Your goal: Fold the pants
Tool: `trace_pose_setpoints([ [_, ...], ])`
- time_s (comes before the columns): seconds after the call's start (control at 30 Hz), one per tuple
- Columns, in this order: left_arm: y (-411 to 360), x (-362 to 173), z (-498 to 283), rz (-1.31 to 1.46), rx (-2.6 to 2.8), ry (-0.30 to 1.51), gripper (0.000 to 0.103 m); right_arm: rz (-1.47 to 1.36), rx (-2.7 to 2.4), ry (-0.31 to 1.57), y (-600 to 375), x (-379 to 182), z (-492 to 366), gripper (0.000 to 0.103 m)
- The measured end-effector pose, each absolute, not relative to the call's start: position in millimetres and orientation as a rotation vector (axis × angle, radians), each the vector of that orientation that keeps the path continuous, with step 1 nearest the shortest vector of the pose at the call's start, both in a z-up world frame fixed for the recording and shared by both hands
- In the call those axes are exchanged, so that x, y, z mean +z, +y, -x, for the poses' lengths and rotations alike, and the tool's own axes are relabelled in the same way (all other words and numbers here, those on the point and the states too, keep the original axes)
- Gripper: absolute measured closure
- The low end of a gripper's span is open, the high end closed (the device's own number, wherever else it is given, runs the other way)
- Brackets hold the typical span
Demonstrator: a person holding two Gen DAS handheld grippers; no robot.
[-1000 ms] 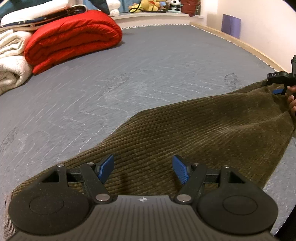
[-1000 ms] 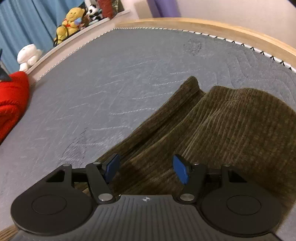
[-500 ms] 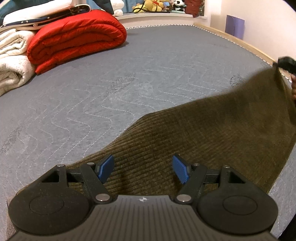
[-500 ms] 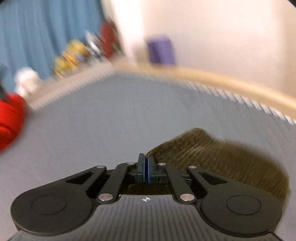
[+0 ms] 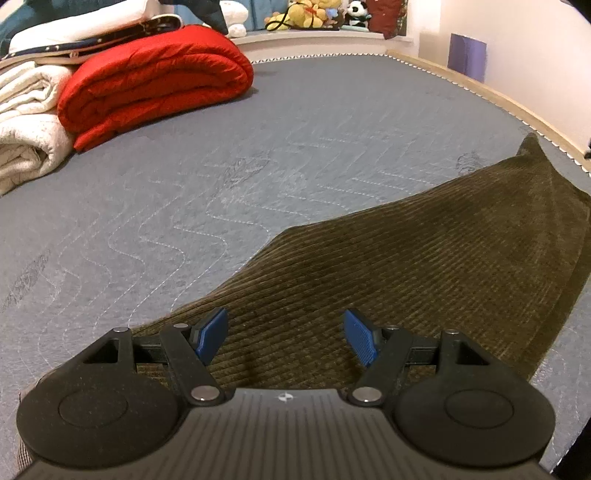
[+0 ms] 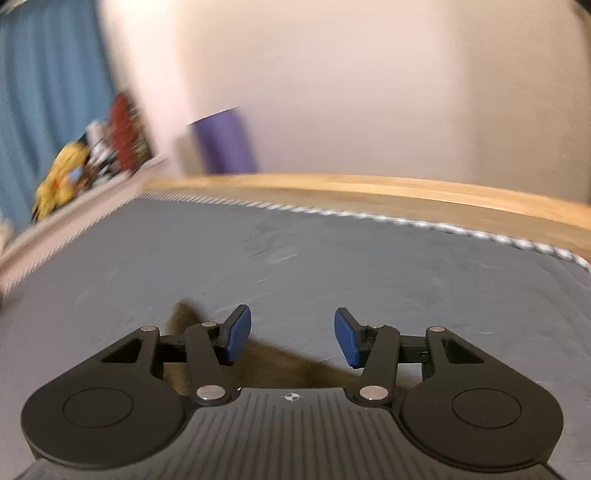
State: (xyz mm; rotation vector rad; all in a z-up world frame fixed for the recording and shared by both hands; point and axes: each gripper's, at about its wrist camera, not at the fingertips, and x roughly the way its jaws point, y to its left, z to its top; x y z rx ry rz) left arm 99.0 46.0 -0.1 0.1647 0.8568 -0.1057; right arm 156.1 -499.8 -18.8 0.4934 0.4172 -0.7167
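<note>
A grey quilted mattress (image 5: 280, 155) filled both views, edged by a pale wooden bed frame (image 6: 388, 192) with a plain light wall behind it. Taking the mattress as the landmark: a folded red duvet (image 5: 155, 77) lay at its far left corner, a stack of white blankets (image 5: 26, 122) sat just beside the duvet on the left, and a row of plush toys (image 5: 314, 14) stood on the ledge beyond its far edge (the right wrist view was too blurred to tell them apart). A purple box (image 5: 467, 55) stood past the mattress's right-hand edge, against the wall. The olive-brown corduroy pants (image 5: 406, 273) lay spread on the near right part of the mattress, their far corner rising to a small peak near the frame. The left gripper (image 5: 284, 338) hovered over the near end of the pants with its blue pads spread wide, gripping nothing. The right gripper (image 6: 291, 338) pointed across the bare mattress toward the frame; its jaws had just been opening and stood apart with nothing pinched between them, the blue pads clear of the cloth. Only a blurred edge of the pants (image 6: 280, 369) showed beneath and behind its fingers, with one dark tip poking up beside the left finger.
</note>
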Motion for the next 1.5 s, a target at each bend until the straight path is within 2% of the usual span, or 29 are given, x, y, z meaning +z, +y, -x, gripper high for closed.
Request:
trace_pose_setpoints([
  [0.17,43.0,-1.4,-93.6,-0.182,-0.11,0.855,0.028,-0.715,-0.709,0.513,-541.1,-45.6,-122.8,0.051],
  [0.33,41.4,-3.7,-92.7,-0.189,-0.103,0.855,0.028,-0.808,-0.576,0.66,-526.7,-71.4,-122.4,0.051],
  [0.4,42.0,-5.3,-93.4,-0.191,-0.095,0.856,0.028,-0.748,-0.588,0.673,-517.0,-73.8,-124.3,0.065],
  [0.43,42.9,-5.7,-93.7,-0.191,-0.091,0.858,0.028,-0.721,-0.601,0.674,-509.8,-72.6,-126.4,0.091],
  [0.63,49.2,-2.1,-91.5,-0.171,-0.079,0.846,0.028,-0.744,-0.71,0.473,-503.1,-24.8,-102.3,0.094],
  [0.7,50.3,-1.2,-90.5,-0.171,-0.092,0.847,0.028,-0.683,-0.731,0.507,-500.1,-18.9,-104.5,0.094],
  [0.8,48.9,-4.9,-87.5,-0.179,-0.137,0.871,0.028,-0.716,-0.766,0.699,-512.3,-47.0,-110.0,0.09],
  [0.87,46.3,-9.6,-85.3,-0.174,-0.179,0.897,0.028,-0.787,-0.782,0.698,-517.1,-49.5,-100.4,0.089],
  [0.9,45.3,-11.9,-84.9,-0.166,-0.206,0.912,0.028,-0.763,-0.782,0.685,-513.0,-41.6,-100.0,0.086],
  [0.97,41.8,-16.5,-84.4,-0.157,-0.248,0.934,0.028,-0.661,-0.804,0.628,-496.3,-21.1,-101.5,0.072],
  [1.0,38.4,-19.0,-84.2,-0.16,-0.263,0.943,0.028,-0.595,-0.809,0.589,-485.9,-10.1,-98.5,0.069],
  [1.1,29.0,-32.3,-81.7,-0.182,-0.298,0.986,0.039,-0.516,-0.733,0.523,-474.5,7.3,-99.8,0.063],
  [1.17,24.0,-46.4,-81.1,-0.201,-0.321,1.051,0.061,-0.547,-0.634,0.54,-472.9,5.2,-102.5,0.06],
  [1.27,13.7,-54.7,-73.3,-0.294,-0.354,1.068,0.063,-0.605,-0.473,0.668,-466.8,-12.2,-111.4,0.052],
  [1.37,20.1,-44.7,-73.3,-0.247,-0.356,1.069,0.064,-0.577,-0.454,0.876,-467.6,-42.8,-122.4,0.05],
  [1.5,38.0,-24.9,-77.6,-0.197,-0.286,0.986,0.061,-0.58,-0.474,0.865,-466.9,-42.6,-124.7,0.051],
])
